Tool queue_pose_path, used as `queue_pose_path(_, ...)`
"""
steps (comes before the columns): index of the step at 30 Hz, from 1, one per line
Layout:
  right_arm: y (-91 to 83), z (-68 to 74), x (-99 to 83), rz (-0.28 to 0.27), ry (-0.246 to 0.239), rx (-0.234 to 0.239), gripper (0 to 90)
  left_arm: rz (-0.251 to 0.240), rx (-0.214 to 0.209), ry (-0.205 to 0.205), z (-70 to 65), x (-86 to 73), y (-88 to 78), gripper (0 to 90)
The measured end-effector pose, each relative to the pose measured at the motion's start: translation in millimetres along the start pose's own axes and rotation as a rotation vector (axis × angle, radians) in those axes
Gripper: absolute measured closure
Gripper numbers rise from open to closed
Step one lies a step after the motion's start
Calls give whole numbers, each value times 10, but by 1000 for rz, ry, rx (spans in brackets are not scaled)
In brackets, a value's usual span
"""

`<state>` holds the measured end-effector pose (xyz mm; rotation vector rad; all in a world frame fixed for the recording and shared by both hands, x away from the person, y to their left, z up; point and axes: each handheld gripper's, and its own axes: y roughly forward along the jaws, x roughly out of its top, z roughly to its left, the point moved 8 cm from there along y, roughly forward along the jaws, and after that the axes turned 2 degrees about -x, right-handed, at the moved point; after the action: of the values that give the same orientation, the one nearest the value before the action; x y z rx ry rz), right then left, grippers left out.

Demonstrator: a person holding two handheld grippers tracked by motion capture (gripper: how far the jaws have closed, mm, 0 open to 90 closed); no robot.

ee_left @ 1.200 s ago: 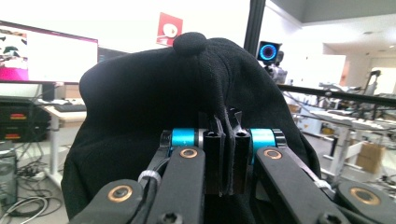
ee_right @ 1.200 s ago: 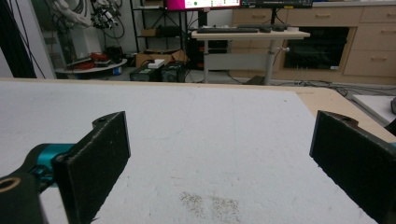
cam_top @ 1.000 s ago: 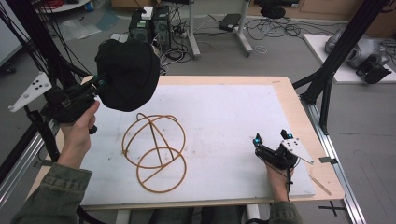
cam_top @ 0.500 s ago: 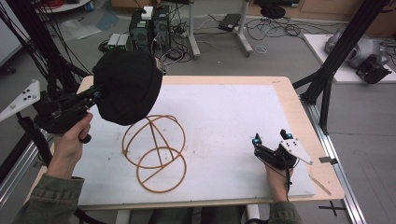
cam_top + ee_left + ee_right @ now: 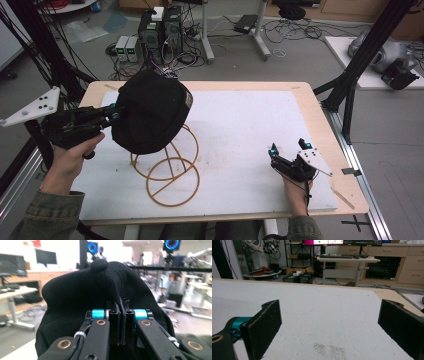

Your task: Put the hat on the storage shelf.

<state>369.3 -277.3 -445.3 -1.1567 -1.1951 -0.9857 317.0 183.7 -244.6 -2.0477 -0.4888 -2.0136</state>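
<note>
- The left tool (image 5: 114, 114) was clamped shut on a fold of the black cap (image 5: 150, 116), and the cap hung in the air over the top of the wire stand (image 5: 167, 167), just above its upper loop. The pinch took only a thin edge of cloth, as the left gripper view (image 5: 117, 322) showed, so the cap could probably have slid out if it snagged.
- The stand was light, bare wire resting loose on the tabletop (image 5: 240, 125). Nothing steadied it. A cap pulled down at a slant would likely have tipped or dragged it.
- The cap sagged limp, with its opening hard to make out from above. If the opening had not faced the loop, the cloth might have draped on one side and fallen off.
- The right tool (image 5: 288, 152) rested on the tabletop well apart from the stand, its jaws spread wide with nothing between them (image 5: 329, 322). From there it seemed too far off to catch a toppling stand in time.
- The cap hid most of the loop from the high view, so judging the alignment was probably chancy.
</note>
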Motion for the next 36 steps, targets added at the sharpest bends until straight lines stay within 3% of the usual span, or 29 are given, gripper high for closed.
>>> queue_pose_path(5,-3,5,3,-1,2,0,42,77,-60,16,-105,-54,93,876)
queue_pose_path(17,-9,-13,19,-9,4,-5,42,167,-108,0,-191,-213,149,876)
queue_pose_path(22,-10,-17,18,-8,5,-5,42,197,-121,34,-270,-247,176,876)
queue_pose_path(25,-12,-19,15,-5,9,-6,42,201,-122,35,-287,-250,176,876)
queue_pose_path(36,-15,-26,27,-12,4,-9,42,261,-148,-22,-321,-286,235,873)
